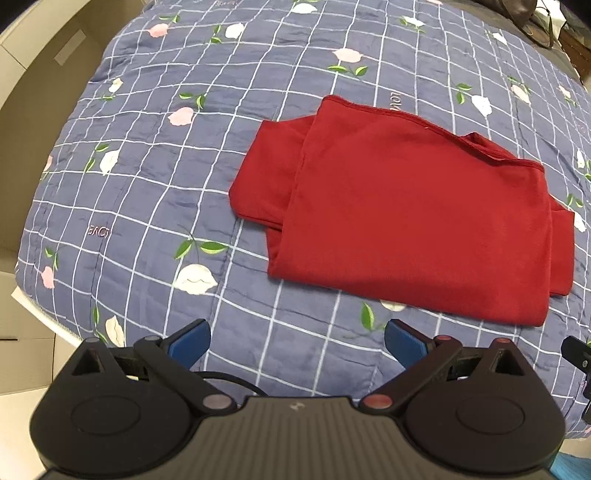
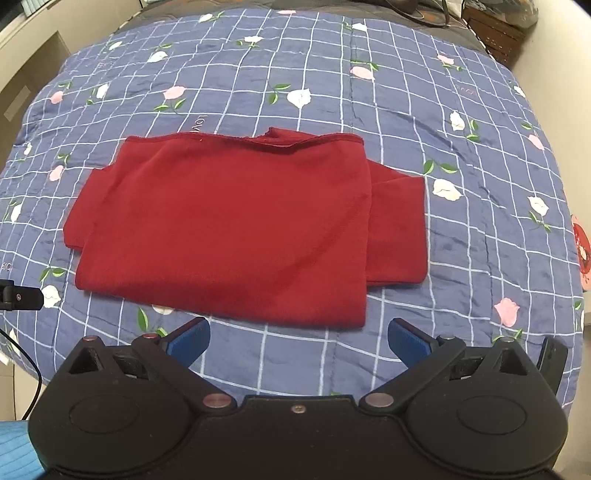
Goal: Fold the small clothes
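A small red garment lies folded on the blue checked quilt, one layer doubled over another, with sleeve parts sticking out at both sides. In the right wrist view the same red garment sits straight ahead, its near edge just beyond the fingertips. My left gripper hovers open over the quilt, short of the garment's near left corner, holding nothing. My right gripper is open too, with bare quilt between its blue pads.
The quilt has a flower print and drapes off the bed's edge at the left. A beige cupboard stands left of the bed. A dark bag and a wooden box sit at the far right. The other gripper's tip shows at the left.
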`<state>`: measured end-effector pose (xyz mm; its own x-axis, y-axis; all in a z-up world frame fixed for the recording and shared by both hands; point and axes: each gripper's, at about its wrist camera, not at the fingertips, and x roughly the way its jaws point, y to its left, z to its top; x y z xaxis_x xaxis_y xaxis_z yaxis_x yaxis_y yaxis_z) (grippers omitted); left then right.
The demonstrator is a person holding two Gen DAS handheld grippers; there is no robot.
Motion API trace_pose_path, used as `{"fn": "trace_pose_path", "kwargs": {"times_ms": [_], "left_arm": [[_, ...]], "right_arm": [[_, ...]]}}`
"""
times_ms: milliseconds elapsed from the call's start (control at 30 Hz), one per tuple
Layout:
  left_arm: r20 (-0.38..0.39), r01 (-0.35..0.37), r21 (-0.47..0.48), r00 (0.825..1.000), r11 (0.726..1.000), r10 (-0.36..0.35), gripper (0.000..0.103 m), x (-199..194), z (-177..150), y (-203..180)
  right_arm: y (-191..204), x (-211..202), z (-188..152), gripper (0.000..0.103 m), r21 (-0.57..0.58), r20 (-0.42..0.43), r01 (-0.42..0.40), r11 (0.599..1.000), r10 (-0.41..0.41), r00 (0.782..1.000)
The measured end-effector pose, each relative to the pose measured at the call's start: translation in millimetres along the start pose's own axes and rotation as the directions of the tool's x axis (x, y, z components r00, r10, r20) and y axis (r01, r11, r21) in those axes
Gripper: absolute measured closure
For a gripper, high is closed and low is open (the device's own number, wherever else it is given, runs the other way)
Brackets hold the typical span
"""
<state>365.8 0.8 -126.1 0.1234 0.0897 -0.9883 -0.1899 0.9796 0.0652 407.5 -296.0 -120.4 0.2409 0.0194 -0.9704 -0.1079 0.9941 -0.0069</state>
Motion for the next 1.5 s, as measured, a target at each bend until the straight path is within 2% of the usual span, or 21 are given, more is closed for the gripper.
{"fn": "trace_pose_path", "kwargs": {"times_ms": [367, 767, 967, 1133, 1300, 1500], "left_arm": [[-0.034, 0.009, -0.015, 0.999, 1.000, -0.010, 0.001, 27, 33, 39], [-0.081, 0.011, -0.028, 0.997, 1.000, -0.013, 0.001, 57, 55, 65], [-0.062, 0.042, -0.015, 0.997, 0.999, -0.043, 0.001, 75, 70, 77], [-0.002, 0.109, -0.009, 0.994, 0.994, -0.109, 0.001, 96, 83, 84], [0.004, 0.145, -0.014, 0.989, 0.989, -0.145, 0.001, 123, 101, 87], [0.014, 0.151, 0.022, 0.988, 0.988, -0.152, 0.001, 148, 120, 79]], "right_arm": [[42, 15, 30, 0.001, -0.019, -0.031, 0.019, 1.000, -0.020, 0.999], [79, 33, 53, 0.001, -0.097, -0.083, 0.033, 0.995, -0.041, 0.996], [91, 65, 61, 0.001, -0.105, -0.097, 0.020, 0.994, -0.031, 0.995], [101, 98, 65, 0.001, -0.108, -0.069, -0.047, 0.993, 0.040, 0.997], [107, 141, 66, 0.001, -0.132, -0.125, -0.023, 0.991, 0.006, 0.992], [100, 167, 51, 0.001, -0.099, -0.195, -0.026, 0.995, 0.006, 0.981]]}}
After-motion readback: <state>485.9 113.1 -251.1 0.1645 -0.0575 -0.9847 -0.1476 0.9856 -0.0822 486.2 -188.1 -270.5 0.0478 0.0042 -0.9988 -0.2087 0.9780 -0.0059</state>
